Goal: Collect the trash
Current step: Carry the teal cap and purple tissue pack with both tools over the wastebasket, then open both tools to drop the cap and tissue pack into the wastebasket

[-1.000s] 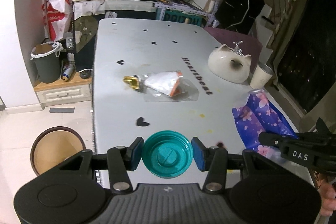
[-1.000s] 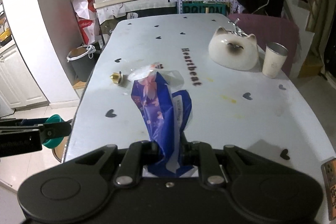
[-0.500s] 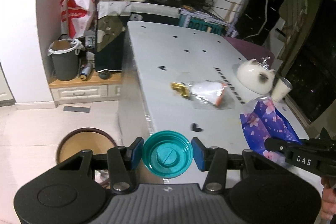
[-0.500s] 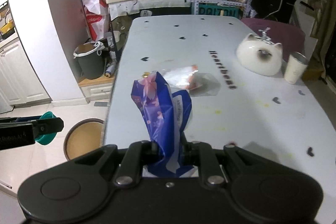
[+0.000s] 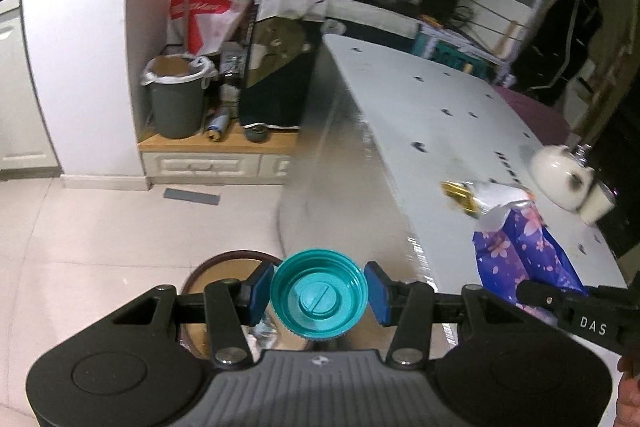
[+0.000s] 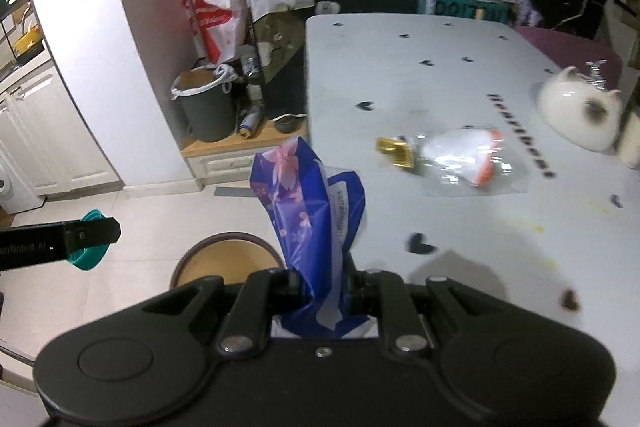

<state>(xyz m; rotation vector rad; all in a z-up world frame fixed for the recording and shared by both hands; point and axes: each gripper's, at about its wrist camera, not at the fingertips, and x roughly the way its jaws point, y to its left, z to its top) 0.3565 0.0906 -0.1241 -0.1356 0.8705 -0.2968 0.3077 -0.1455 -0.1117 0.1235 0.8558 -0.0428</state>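
From the left wrist view, the left gripper [image 5: 319, 293] grips a teal lid [image 5: 319, 294] between its blue pads [image 5: 260, 293], one pad on each side of the rim. The lid's open underside faces the camera, its flat face pointing away and down toward the floor; being round, it has no long axis. Below it, a brown round bin [image 5: 236, 261] on the tiled floor is largely hidden behind the gripper body; only its far rim shows. At right, the right gripper [image 5: 532, 291] enters edge-on, cut off by the frame, with a purple flowered bag [image 5: 520, 251] rising from it. The white table [image 5: 440, 115] is blurred; a gold object [image 5: 460, 193] on it is hard to identify. A grey bucket [image 5: 176, 103] stands against the far wall.

From the right wrist view, the right gripper [image 6: 324, 293] is clenched on the purple flowered bag [image 6: 308, 203], pinching its lower end. The bag's long axis runs upright, away from the camera, its crumpled top leaning slightly left; its bottom is hidden inside the gripper. The bag is held over the table's near left edge, beside the brown round bin [image 6: 224, 259], partly covered by the gripper. The left gripper [image 6: 96, 233] comes in from the left, mostly cut off, the teal lid [image 6: 90, 259] seen edge-on. A clear plastic wrapper [image 6: 472, 163] lies blurred on the table [image 6: 440, 39], touching the gold object [image 6: 396, 149].
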